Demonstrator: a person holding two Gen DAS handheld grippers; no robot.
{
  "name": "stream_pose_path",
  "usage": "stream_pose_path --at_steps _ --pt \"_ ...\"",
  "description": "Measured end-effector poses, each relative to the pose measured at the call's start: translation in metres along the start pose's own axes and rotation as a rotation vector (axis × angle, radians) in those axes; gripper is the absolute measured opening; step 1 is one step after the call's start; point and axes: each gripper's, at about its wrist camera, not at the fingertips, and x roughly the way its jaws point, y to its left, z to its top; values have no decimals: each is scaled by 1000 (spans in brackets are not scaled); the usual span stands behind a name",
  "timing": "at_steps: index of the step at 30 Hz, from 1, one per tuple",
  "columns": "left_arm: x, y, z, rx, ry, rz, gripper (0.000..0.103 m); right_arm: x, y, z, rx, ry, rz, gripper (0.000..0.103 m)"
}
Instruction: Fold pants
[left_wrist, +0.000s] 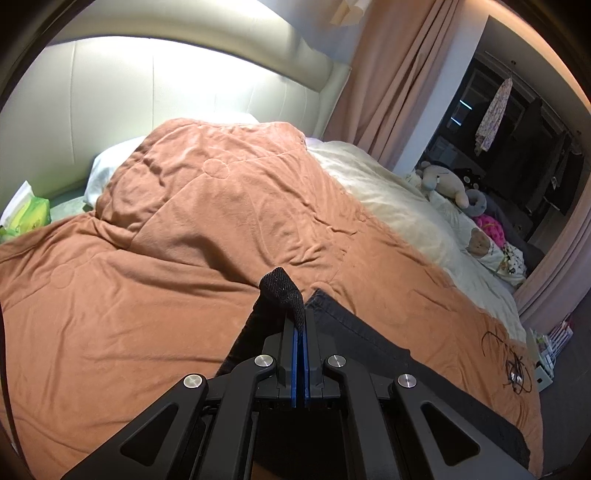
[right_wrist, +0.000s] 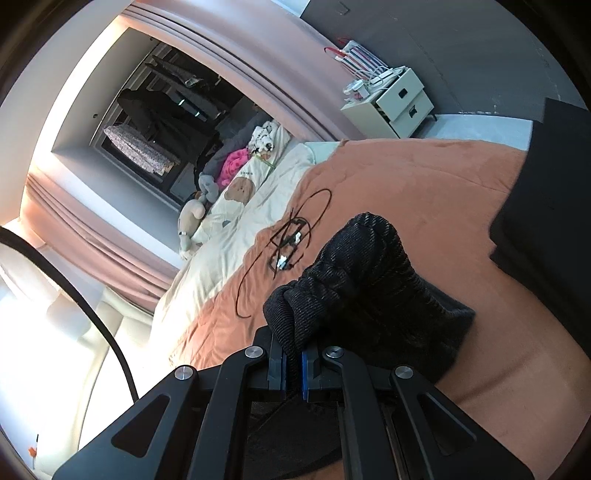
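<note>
- Pants (left_wrist: 362, 332), black, lie partly on the orange bedspread (left_wrist: 184, 229) and partly raised in my two grippers.
- My left gripper (left_wrist: 300, 332): jaws closed tight on a thin fold of the pants' edge. The blue pads (left_wrist: 295, 354) meet with only the cloth between them. A short loop of the black fabric stands up past the fingertips; a strip hangs down to the left of the jaws, and the rest runs off to the right across the bedspread toward its lower right edge.
- My right gripper (right_wrist: 293, 354): jaws narrow, clamped on a thick bunched wad of the pants (right_wrist: 354, 280). The bundle bulges up and forward of the fingertips and spills to the right of them onto the bedspread (right_wrist: 406, 177).
- More black cloth shows at the right edge of the right wrist view; I cannot tell whether it belongs to the pants.
- A thin black cord (right_wrist: 288, 240) lies tangled on the bedspread, beyond the right gripper's bundle and apart from it.
- A cream quilt (left_wrist: 399, 206) lies along the far side of the bedspread, with soft toys (left_wrist: 447, 181) at that side of the bed.
</note>
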Motion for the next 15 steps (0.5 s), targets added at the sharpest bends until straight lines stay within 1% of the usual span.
stream_pose_path --at_steps 7,15 --pt "37 -15 11 -26 27 -10 1 33 8 7 -25 22 -40 2" --pt "90 -25 12 -32 76 12 1 70 24 21 -27 42 -79 2"
